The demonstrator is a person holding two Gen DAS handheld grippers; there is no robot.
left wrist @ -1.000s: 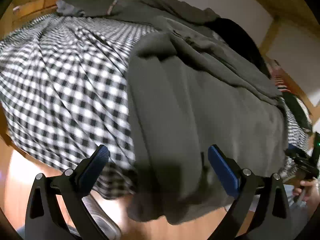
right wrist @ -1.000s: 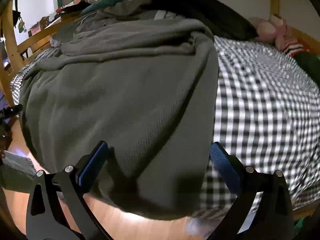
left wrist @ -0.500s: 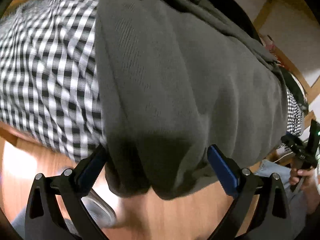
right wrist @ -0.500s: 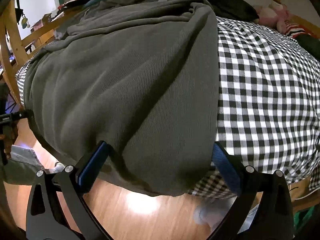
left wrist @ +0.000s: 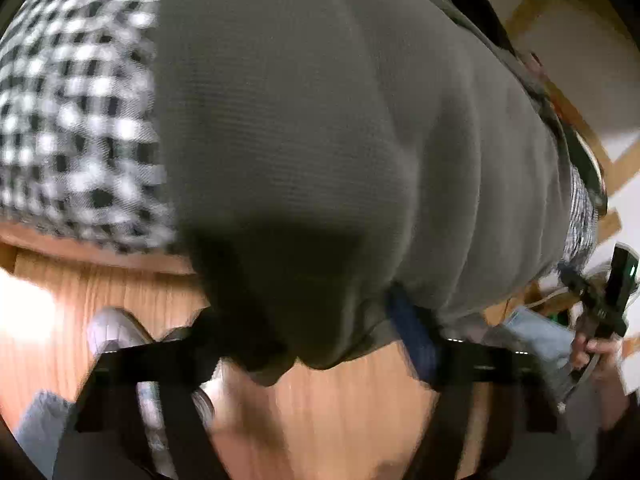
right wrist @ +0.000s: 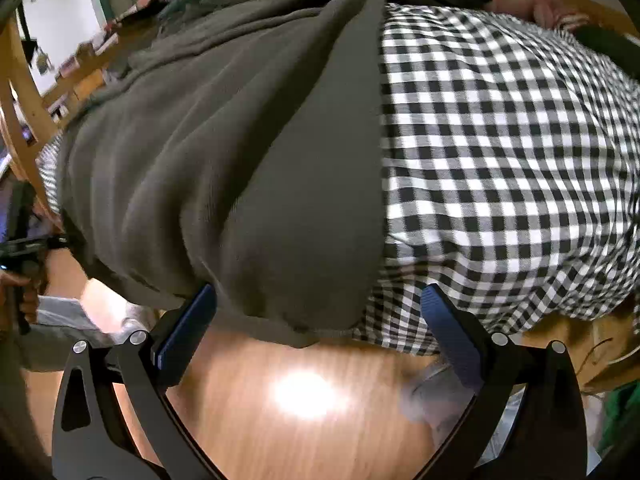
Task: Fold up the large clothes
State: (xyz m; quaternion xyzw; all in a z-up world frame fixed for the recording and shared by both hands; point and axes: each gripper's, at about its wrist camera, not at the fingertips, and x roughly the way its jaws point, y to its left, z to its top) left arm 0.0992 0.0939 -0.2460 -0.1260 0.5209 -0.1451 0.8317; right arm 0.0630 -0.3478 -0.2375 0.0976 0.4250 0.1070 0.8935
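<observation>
Wooden floor (right wrist: 256, 420), right tool (right wrist: 316, 320) gaping, left tool (left wrist: 316, 344) closing

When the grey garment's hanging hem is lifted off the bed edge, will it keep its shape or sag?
Probably sag: the grey garment already drapes in soft ripples over the bed edge. Its thick knit weave suggests some weight. The left gripper's jaws are closing around the bunched hem, which crumples easily.
</observation>
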